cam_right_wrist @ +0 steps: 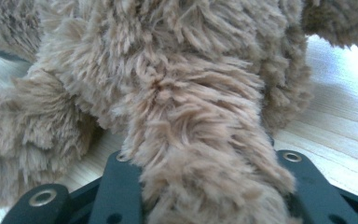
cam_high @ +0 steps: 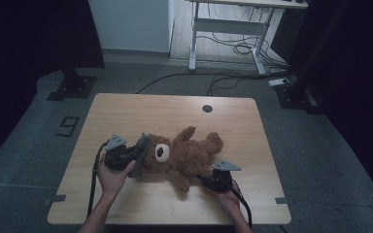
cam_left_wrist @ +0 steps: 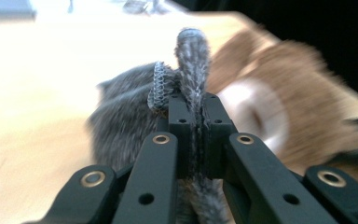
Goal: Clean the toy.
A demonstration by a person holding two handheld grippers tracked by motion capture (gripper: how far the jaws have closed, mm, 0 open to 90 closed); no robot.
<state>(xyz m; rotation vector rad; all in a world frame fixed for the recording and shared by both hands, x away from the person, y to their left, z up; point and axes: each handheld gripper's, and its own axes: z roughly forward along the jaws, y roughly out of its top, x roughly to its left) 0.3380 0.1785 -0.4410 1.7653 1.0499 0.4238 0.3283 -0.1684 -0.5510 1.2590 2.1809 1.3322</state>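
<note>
Grey knit cloth [cam_left_wrist: 192, 60] pinched between left fingers [cam_left_wrist: 179, 116]; bear's leg [cam_right_wrist: 205, 154] between clamped right fingers [cam_right_wrist: 121, 182].

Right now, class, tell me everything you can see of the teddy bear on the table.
The teddy bear is brown and shaggy, with a pale muzzle. It lies on its back on the wooden table, limbs spread. The right gripper has its jaws clamped on one furry limb. The left gripper pinches a grey knitted cloth against its head.

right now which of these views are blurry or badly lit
High view: dim overall, dark surroundings, teddy bear still legible. Left gripper view: bright, grey knit cloth and bear smeared by motion blur. Right gripper view: sharp brown fur, table washed out by glare.
</note>
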